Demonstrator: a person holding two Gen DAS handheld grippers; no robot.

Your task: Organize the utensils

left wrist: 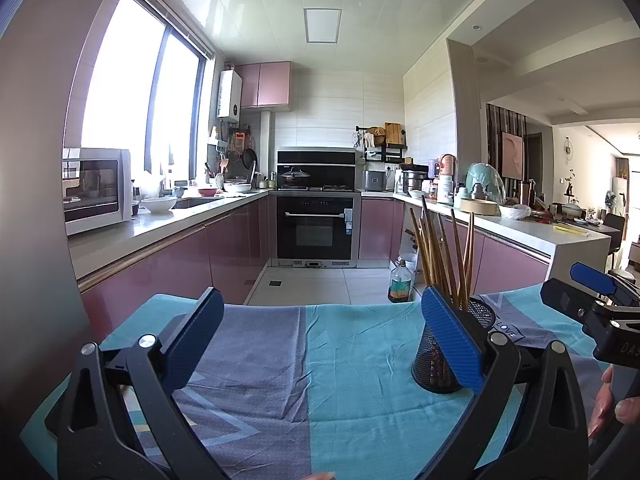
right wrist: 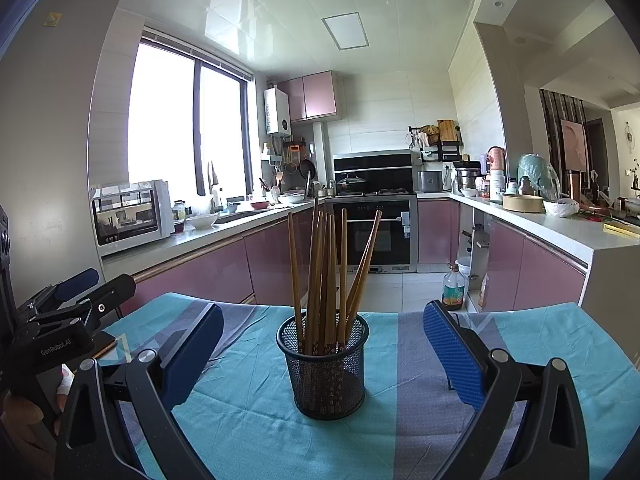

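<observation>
In the left wrist view, the left gripper [left wrist: 322, 340] sits nearest the lens, its two blue-padded fingers spread wide apart with nothing between them, hovering low over the cloth [left wrist: 352, 360] that covers the table. Partly hidden behind its right finger stands the mesh cup [left wrist: 478, 312], with the chopsticks [left wrist: 440, 256] rising out of it and fanning slightly. At the far right edge the right gripper [left wrist: 592, 292] shows from the side; whether it is parted cannot be told from this angle, and a hand [left wrist: 612, 404] shows below it. In the right wrist view, the right gripper [right wrist: 324, 344] is likewise spread wide and empty, and the cup [right wrist: 326, 372] stands upright on the cloth [right wrist: 248, 408] between its fingers, just ahead and touching neither. All the chopsticks [right wrist: 328, 272] in sight stand inside the cup; no loose utensil shows on the cloth in either view. The left gripper [right wrist: 68, 304] appears at the left edge. Judging from this, the sorting looks finished or nearly so, and the next move would call only for drawing both grippers back without knocking the cup.
</observation>
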